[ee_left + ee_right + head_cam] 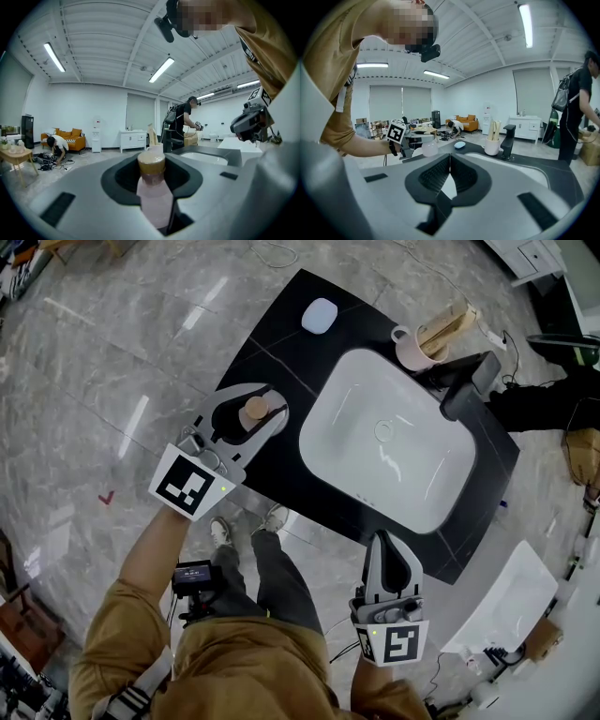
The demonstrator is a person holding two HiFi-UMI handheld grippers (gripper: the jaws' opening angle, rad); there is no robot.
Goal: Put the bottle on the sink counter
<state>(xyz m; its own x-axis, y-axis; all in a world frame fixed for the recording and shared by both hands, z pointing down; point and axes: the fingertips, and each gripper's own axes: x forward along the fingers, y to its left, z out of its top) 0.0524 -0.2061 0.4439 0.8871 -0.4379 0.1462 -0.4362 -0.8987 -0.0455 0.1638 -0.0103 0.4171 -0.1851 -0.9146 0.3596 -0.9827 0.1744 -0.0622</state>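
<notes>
My left tool grips a smooth, pale-pink bottle with a round tan cap, left of centre, at the edge of the glossy black surface. My right tool is clenched, empty.

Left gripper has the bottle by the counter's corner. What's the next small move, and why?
Probably lower the left gripper a little to stand the bottle on the counter: it is held upright over the corner left of the sink, seemingly not yet set down.

The bottle is pale pink with a tan cap, the counter black, the basin white.
</notes>
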